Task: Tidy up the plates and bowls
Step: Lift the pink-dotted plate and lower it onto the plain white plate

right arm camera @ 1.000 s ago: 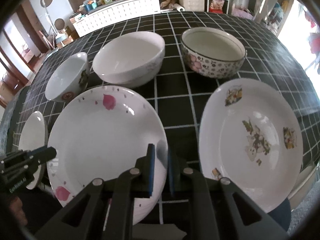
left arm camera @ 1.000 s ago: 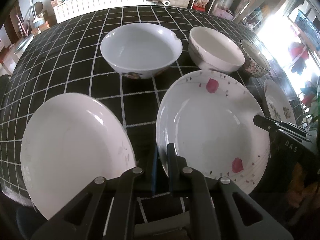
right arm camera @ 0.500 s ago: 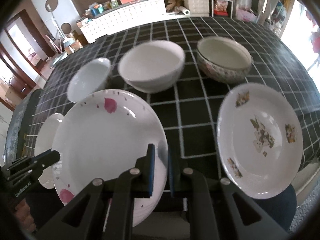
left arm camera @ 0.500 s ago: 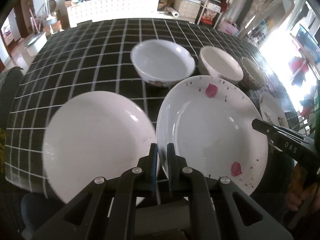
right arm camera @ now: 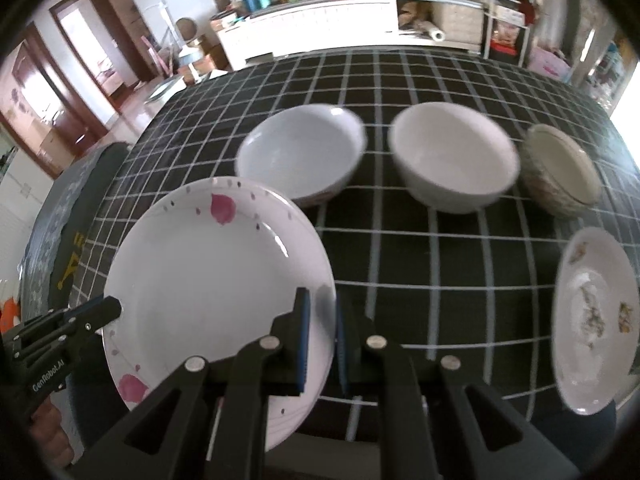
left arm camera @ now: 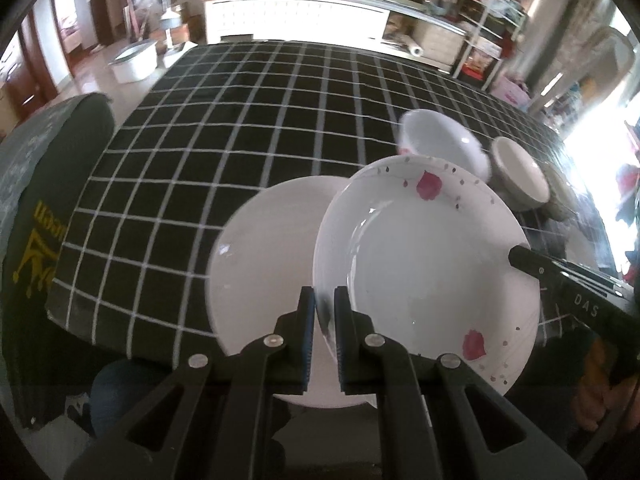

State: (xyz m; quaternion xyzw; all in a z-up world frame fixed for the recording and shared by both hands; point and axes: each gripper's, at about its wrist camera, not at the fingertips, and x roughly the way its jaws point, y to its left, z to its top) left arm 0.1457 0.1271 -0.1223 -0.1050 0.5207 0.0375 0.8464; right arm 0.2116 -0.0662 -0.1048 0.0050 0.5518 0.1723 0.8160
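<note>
Both grippers hold the white plate with pink petals (left arm camera: 432, 256), lifted off the table. My left gripper (left arm camera: 324, 320) is shut on its left rim. My right gripper (right arm camera: 320, 332) is shut on its right rim (right arm camera: 224, 280); its fingertips (left arm camera: 520, 258) show in the left wrist view at the plate's far edge. The petal plate hangs partly over a plain white plate (left arm camera: 268, 256) lying on the checked tablecloth. Behind stand a wide white bowl (right arm camera: 300, 152), a second white bowl (right arm camera: 452, 160) and a patterned bowl (right arm camera: 560, 168).
A white plate with small printed pictures (right arm camera: 592, 320) lies at the right near the table's front edge. The black checked cloth (left arm camera: 240, 128) covers the table. A dark chair back (left arm camera: 44, 216) stands at the left edge. Shelves and clutter line the far wall.
The petal plate has been lifted and carried left, now overlapping the plain white plate. Both grippers moved left and up with it, staying shut on its rim.
</note>
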